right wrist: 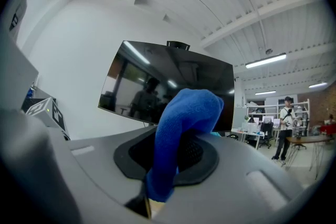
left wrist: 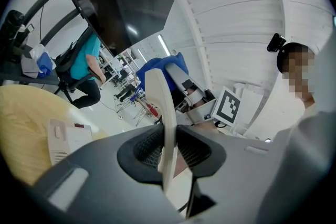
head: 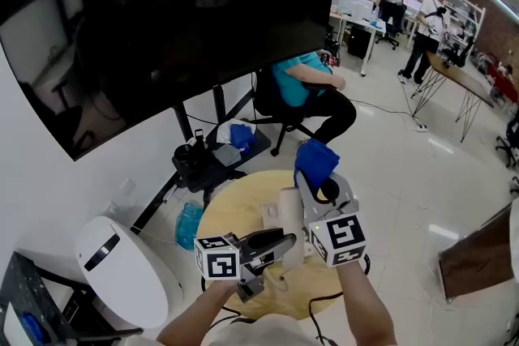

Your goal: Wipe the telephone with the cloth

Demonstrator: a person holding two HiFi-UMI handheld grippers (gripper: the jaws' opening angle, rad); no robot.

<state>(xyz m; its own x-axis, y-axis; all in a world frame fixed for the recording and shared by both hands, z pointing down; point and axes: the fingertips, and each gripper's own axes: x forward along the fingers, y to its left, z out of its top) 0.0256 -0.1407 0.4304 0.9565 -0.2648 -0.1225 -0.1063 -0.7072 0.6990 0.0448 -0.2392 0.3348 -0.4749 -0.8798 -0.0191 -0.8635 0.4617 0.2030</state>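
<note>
In the head view my left gripper [head: 285, 244] is shut on the white telephone handset [head: 289, 215] and holds it upright over the round wooden table [head: 235, 211]. The left gripper view shows the handset [left wrist: 161, 123] clamped edge-on between the pads of my left gripper [left wrist: 169, 152]. The white telephone base [left wrist: 67, 139] lies on the table to the left, and its place in the head view [head: 271, 216] is just behind the handset. My right gripper [head: 310, 181] is shut on a blue cloth [head: 315, 160] and is raised just right of the handset. In the right gripper view the cloth [right wrist: 184, 128] bulges out of the jaws of my right gripper [right wrist: 176, 162].
A large dark screen [head: 162, 20] on a black stand rises behind the table. A person in a teal shirt [head: 296, 81] sits on an office chair beyond it. A white rounded device [head: 126, 267] stands at the lower left and a blue bag [head: 188, 223] lies on the floor.
</note>
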